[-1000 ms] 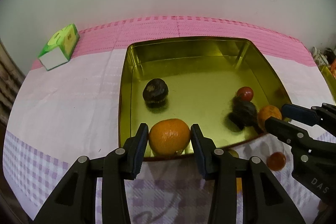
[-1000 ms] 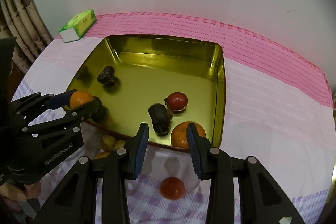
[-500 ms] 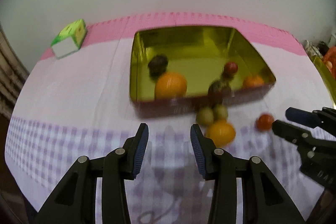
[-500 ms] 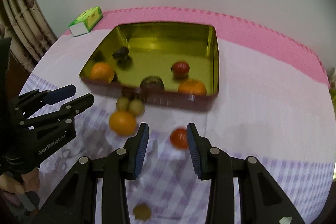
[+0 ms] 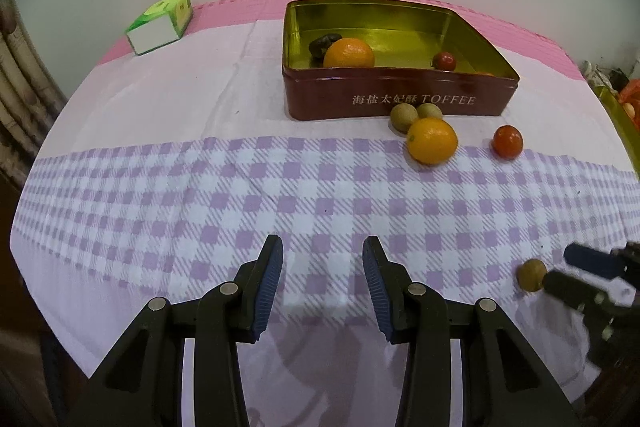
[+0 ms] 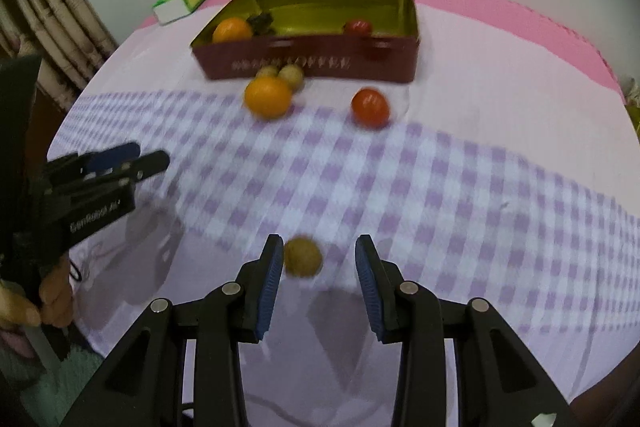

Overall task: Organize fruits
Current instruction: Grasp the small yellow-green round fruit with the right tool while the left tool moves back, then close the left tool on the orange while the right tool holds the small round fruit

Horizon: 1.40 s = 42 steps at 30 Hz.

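My right gripper is wide open around small brown fruit, left gripper open, empty; off-centre squeeze could roll it off the table edge

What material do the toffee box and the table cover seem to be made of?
The toffee box looks like metal tin: a shiny gold inside that mirrors light, thin rolled rim, printed maroon outside. The table cover seems thin woven cloth, matte, with creases and a printed check; plastic sheeting cannot be ruled out.

Both tongs, left and right, are black plastic with ribbed blue pads, silver rivets
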### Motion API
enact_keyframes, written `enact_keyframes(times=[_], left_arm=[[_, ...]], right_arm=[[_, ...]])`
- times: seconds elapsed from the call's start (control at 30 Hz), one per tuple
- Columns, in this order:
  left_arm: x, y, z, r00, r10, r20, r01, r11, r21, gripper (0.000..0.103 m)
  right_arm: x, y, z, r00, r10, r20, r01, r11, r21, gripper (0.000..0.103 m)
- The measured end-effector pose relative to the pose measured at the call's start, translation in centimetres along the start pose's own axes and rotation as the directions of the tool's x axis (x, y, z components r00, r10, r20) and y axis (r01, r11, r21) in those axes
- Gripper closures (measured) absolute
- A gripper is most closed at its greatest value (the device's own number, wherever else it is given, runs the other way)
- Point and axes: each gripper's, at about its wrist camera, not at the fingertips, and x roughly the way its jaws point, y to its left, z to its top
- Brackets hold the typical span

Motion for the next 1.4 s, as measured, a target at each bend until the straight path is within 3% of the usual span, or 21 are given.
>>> enact_keyframes(times=[0.33, 0.57, 0.73, 1.4], left_arm=[[0.7, 0.3, 0.1, 1.000, -0.006, -0.028, 0.006, 1.000, -0.014, 0.060], [1.1, 0.3, 0.0, 0.999, -0.008, -0.043, 0.008, 1.000, -0.014, 0.060], [1.1, 0.3, 0.0, 0.999, -0.010, -0.042, 0.009, 1.000, -0.011, 0.060], [2.3, -0.2, -0.2, 0.998, -0.027, -0.060, 0.028, 0.999, 0.017, 0.060]], right_arm=[[1.4, 0.5, -0.6, 0.999, -0.002, -0.040, 0.001, 1.000, -0.019, 0.068], [2.7, 1.2, -0.5, 0.998, -0.006, -0.069, 0.003, 0.999, -0.044, 0.074], [3.0, 1.9, -0.3, 0.998, -0.024, -0.057, 0.020, 0.997, -0.075, 0.080], [4.2, 0.2, 2.3, 0.998, -0.050, -0.025, 0.048, 0.997, -0.054, 0.080]])
